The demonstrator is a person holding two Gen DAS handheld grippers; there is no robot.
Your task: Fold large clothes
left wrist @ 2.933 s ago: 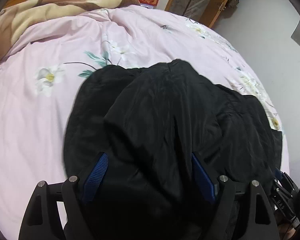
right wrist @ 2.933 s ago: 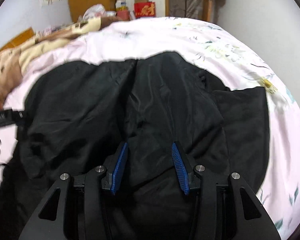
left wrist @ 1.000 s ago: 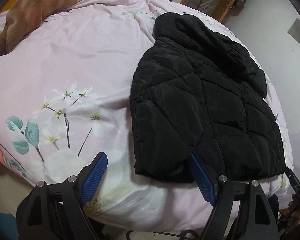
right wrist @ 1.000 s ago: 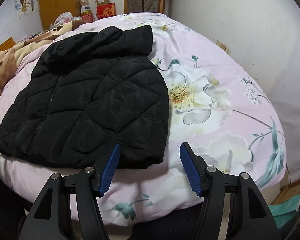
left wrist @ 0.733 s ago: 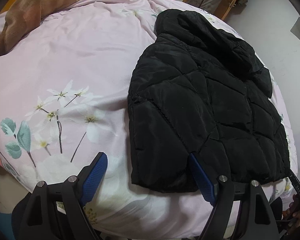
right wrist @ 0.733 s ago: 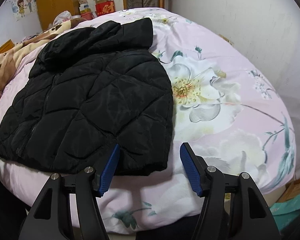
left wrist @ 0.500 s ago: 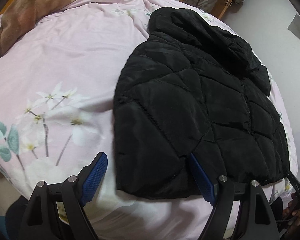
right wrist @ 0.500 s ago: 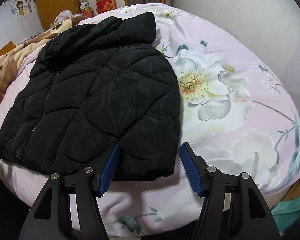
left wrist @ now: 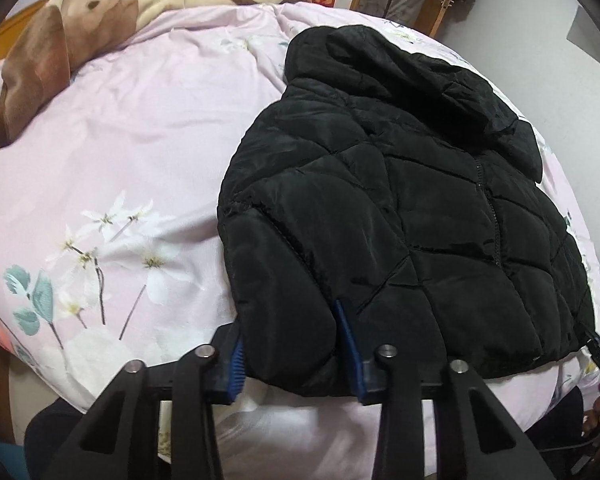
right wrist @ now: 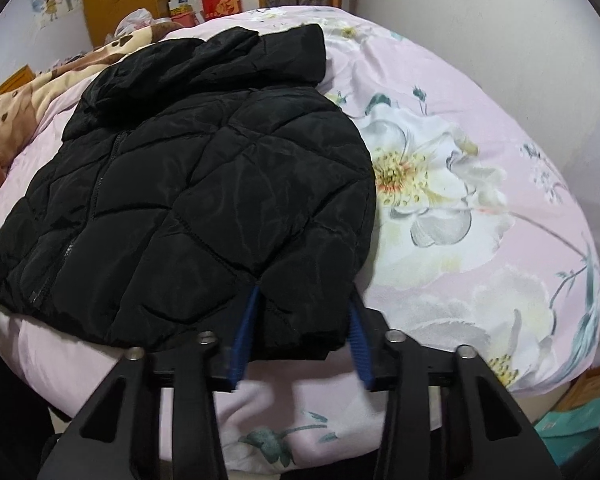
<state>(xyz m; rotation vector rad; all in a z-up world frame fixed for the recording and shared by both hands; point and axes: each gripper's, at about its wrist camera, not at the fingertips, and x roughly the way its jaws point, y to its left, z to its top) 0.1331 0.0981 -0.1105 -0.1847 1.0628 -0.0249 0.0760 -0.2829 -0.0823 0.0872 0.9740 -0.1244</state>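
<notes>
A black quilted hooded jacket (left wrist: 400, 208) lies zipped, front up, on the pink flowered bed cover (left wrist: 120, 140), with its hood (left wrist: 400, 60) toward the far end. My left gripper (left wrist: 290, 336) is closing on the jacket's near left hem corner, and the padding bulges between its blue pads (left wrist: 346, 328). In the right wrist view the same jacket (right wrist: 204, 184) fills the left half. My right gripper (right wrist: 300, 320) is closing on the near right hem corner, with fabric squeezed between its pads (right wrist: 247, 320).
A brown and cream blanket (left wrist: 60, 40) is bunched at the far left of the bed. Red boxes (right wrist: 220, 4) and a wooden wardrobe stand behind the bed. A white wall runs close along the bed's right side. The bed's near edge drops off just under both grippers.
Both grippers went from wide open at the hem to pinching the jacket's near corners. The left gripper shifted right onto its corner. Earlier the jacket was spread inside out, then laid flat.
</notes>
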